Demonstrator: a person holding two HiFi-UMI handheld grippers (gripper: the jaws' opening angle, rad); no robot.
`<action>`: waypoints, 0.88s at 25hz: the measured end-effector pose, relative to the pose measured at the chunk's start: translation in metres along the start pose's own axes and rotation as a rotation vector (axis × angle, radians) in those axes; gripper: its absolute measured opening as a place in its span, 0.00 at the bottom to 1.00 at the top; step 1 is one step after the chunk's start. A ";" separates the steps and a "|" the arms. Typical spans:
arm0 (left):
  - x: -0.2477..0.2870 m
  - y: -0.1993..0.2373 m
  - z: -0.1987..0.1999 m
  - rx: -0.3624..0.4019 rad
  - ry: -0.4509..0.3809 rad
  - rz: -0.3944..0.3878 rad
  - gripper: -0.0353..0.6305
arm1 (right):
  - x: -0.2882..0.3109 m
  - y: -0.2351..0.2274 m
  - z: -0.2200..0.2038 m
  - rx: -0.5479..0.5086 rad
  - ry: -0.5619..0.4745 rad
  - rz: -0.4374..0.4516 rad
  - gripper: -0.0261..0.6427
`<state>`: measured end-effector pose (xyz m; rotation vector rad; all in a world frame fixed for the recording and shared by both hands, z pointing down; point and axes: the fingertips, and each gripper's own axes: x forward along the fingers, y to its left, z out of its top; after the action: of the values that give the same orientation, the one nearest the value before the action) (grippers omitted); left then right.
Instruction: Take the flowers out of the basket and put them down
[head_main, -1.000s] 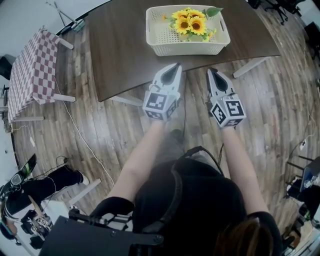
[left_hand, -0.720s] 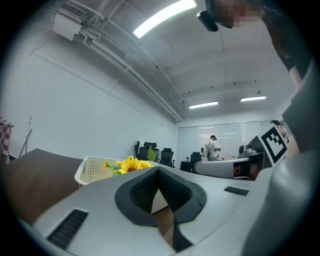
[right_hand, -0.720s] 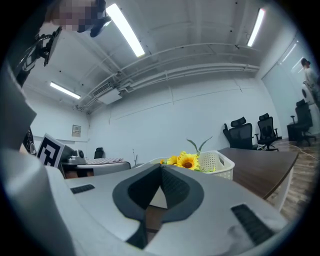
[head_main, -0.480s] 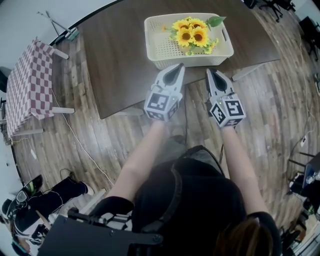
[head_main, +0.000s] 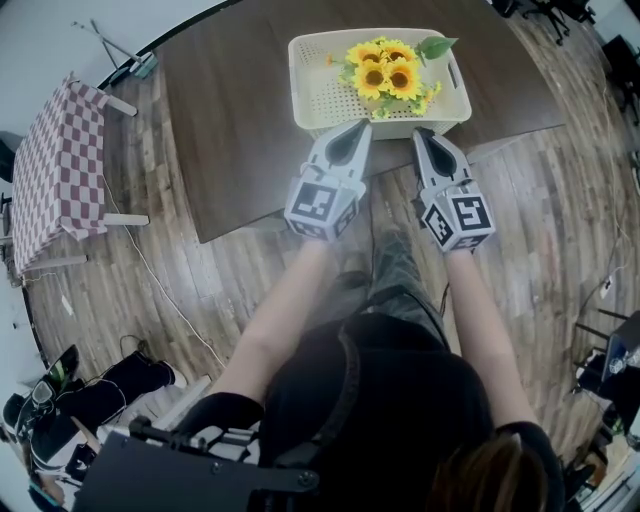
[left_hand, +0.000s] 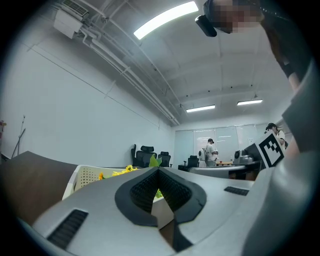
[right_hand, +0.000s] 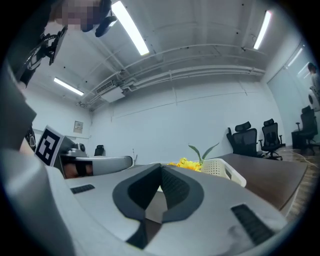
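A bunch of yellow sunflowers (head_main: 388, 74) with green leaves lies in the right half of a cream perforated basket (head_main: 318, 88) on a dark brown table (head_main: 230, 110). Both grippers hover side by side just short of the basket's near wall. My left gripper (head_main: 362, 126) is shut and empty, pointing at the basket's middle. My right gripper (head_main: 421, 134) is shut and empty too, pointing at the near right corner. In the left gripper view the basket (left_hand: 87, 176) and flowers (left_hand: 121, 171) show just past the jaws. The right gripper view shows the flowers (right_hand: 186, 163) and basket (right_hand: 220, 167).
A small table with a red checked cloth (head_main: 58, 150) stands at the left. Wooden floor (head_main: 560, 200) surrounds the tables. Cables and dark gear (head_main: 95, 385) lie at the lower left. Office chairs (right_hand: 260, 135) stand beyond the table.
The person stepped toward the table, so the basket sits nearer now. Both grippers went forward from over the floor to the basket's near wall. Jaws stayed shut.
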<state>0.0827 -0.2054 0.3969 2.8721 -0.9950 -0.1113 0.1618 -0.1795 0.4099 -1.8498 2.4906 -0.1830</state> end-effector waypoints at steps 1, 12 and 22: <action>0.000 0.002 -0.001 -0.001 0.004 0.008 0.05 | 0.003 -0.001 0.001 -0.009 0.003 0.010 0.04; 0.026 0.008 0.016 0.070 -0.007 0.011 0.05 | 0.045 -0.019 0.015 -0.091 0.120 0.136 0.04; 0.049 0.018 0.056 0.089 -0.066 0.047 0.05 | 0.076 -0.049 0.021 -0.072 0.207 0.134 0.04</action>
<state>0.1043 -0.2537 0.3421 2.9400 -1.1058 -0.1634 0.1881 -0.2679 0.3976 -1.7637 2.7833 -0.2977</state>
